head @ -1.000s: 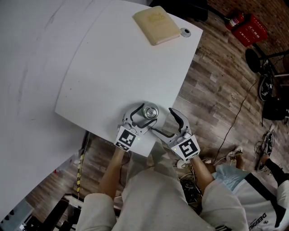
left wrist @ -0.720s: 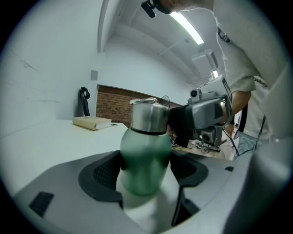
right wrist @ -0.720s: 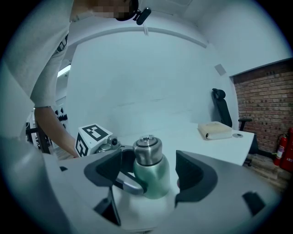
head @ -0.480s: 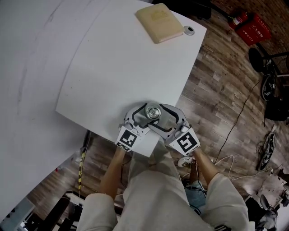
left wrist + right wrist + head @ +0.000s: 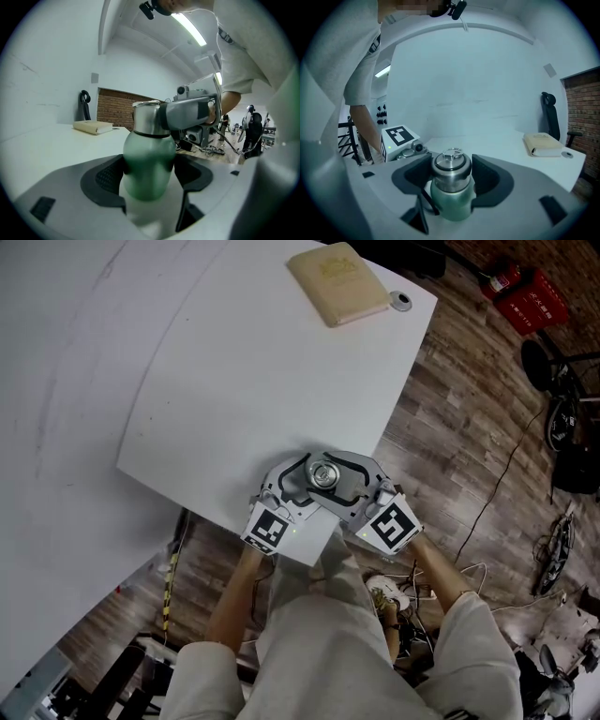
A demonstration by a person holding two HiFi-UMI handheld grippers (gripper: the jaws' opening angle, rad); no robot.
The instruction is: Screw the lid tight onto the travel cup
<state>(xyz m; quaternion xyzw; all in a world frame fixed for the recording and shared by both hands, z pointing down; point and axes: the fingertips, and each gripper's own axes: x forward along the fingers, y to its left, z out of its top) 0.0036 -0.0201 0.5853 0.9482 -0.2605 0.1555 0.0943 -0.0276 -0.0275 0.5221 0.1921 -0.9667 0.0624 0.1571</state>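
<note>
A green travel cup [image 5: 147, 161] with a silver lid [image 5: 323, 472] stands upright at the near corner of the white table [image 5: 262, 362]. My left gripper [image 5: 305, 480] is shut on the cup's green body, with a pad against either side in the left gripper view. My right gripper [image 5: 339, 476] comes in from the right, higher up. Its jaws are closing round the lid [image 5: 450, 166], and both pads meet the lid's sides in the right gripper view. The cup's base is hidden behind the jaws.
A beige book [image 5: 339, 283] and a small round fitting [image 5: 401, 303] lie at the table's far corner. The table edge runs just under the grippers, above my legs. Wooden floor, cables and a red case [image 5: 525, 289] are to the right.
My right gripper has swung in from the right of the cup, and its jaws have narrowed round the lid. The left gripper and the cup have stayed in place.
</note>
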